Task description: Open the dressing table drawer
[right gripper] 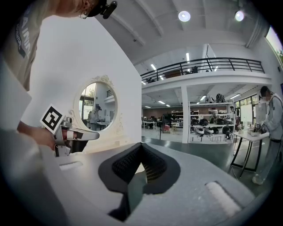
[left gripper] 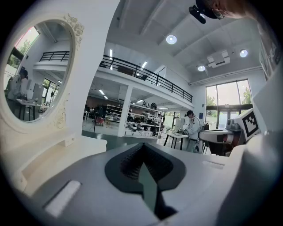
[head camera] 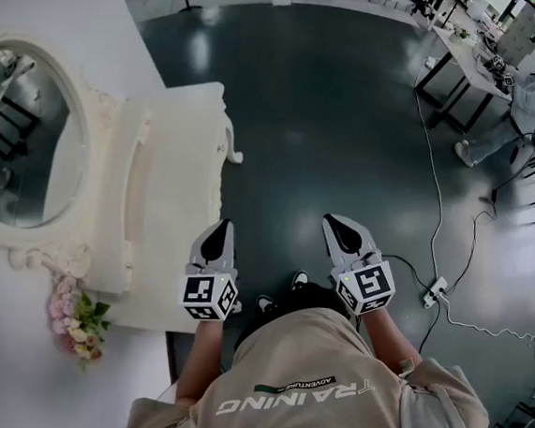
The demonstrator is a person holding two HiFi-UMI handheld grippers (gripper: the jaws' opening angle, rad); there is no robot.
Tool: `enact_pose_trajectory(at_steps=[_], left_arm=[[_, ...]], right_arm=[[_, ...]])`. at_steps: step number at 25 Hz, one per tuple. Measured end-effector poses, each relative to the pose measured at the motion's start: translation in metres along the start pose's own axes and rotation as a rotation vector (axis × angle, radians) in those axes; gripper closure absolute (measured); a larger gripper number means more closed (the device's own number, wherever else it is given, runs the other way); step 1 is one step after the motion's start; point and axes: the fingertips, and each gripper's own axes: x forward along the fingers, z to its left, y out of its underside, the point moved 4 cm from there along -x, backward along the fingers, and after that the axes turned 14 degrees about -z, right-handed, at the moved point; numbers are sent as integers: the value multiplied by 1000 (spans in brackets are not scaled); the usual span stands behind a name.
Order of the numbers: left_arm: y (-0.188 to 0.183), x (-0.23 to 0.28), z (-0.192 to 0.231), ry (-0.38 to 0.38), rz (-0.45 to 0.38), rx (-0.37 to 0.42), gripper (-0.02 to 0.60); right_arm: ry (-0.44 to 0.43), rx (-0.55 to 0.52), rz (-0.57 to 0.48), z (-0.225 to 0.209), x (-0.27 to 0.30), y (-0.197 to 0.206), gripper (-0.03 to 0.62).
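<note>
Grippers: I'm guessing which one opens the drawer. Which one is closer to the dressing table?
The left gripper: it is at the dressing table's front edge, while the right gripper is out over the dark floor.

Low in the right gripper view, the right gripper fills the six o'clock half. Its grey jaws are closed together, the ribbed black pads meeting at the tip with nothing between them. At nine o'clock a hand holds the left gripper, its marker cube on top, in front of the cream dressing table. The table's oval mirror stands upright at about ten o'clock against the white wall. At three o'clock a person in pale clothes stands at a dark-legged tabletop. Shelves of helmets sit beyond the dark floor, under a railed balcony.
</note>
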Motion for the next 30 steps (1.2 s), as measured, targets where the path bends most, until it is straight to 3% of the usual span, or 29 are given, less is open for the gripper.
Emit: enact_pose_trajectory(at_steps=[10, 15, 21, 25, 30], left_arm=[[11, 13, 1, 10, 29, -39, 563], [16, 24, 7, -11, 49, -30, 563], [14, 50, 16, -39, 67, -25, 563], [-4, 86, 22, -19, 73, 25, 563], [-18, 133, 29, -53, 57, 52, 563]], right_arm=[[25, 24, -9, -7, 6, 4, 592], [-5, 41, 18, -14, 22, 18, 592], [-74, 84, 43, -29, 60, 34, 592], [-80, 104, 30, -54, 95, 38, 592], [-125, 153, 13, -87, 145, 37, 592]])
